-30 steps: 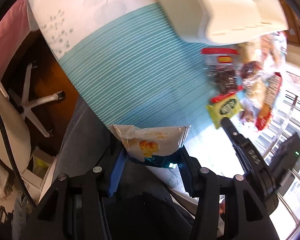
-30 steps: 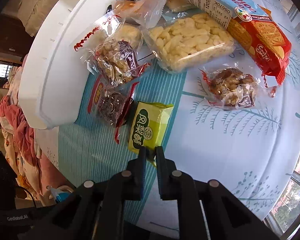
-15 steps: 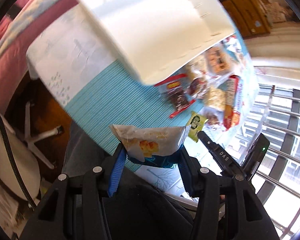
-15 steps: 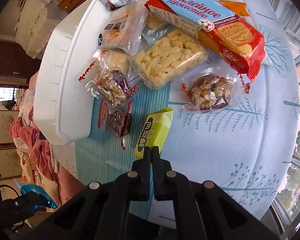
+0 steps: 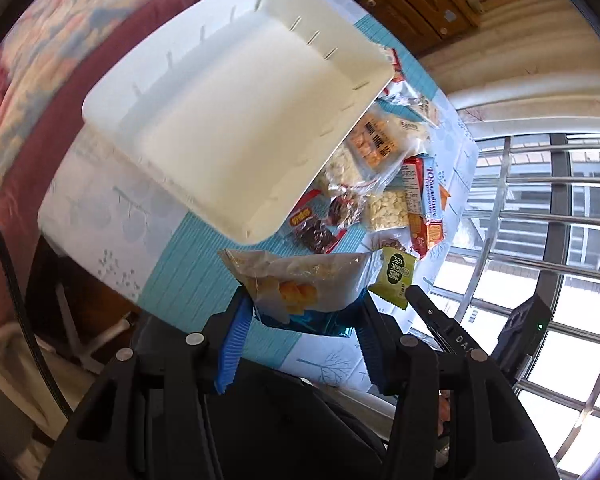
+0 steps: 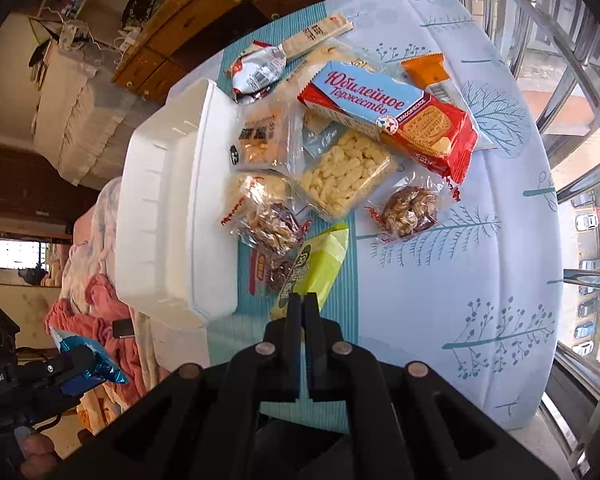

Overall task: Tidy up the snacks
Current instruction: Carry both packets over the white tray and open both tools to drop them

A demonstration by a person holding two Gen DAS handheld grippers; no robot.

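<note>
A chip bag (image 5: 300, 284) is being pinched by the left gripper (image 5: 302, 312), a green packet (image 6: 320, 268) by the right gripper (image 6: 300, 300); the white tray (image 6: 172, 208) is being crowded by snacks (image 6: 340, 176).

Left gripper (image 5: 302, 308) fingers clamped wide, right gripper (image 6: 300, 300) fingers pinched tight, both pointing steeply downward

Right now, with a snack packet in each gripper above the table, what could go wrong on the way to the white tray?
The right gripper pinches only the corner of the yellow-green packet, so it may swing or slip free. The left gripper squeezes the chip bag across its width; more pressure could crush the chips. The white foam tray looks light, and loose packets crowd its edge, so a bump could shove it.
</note>
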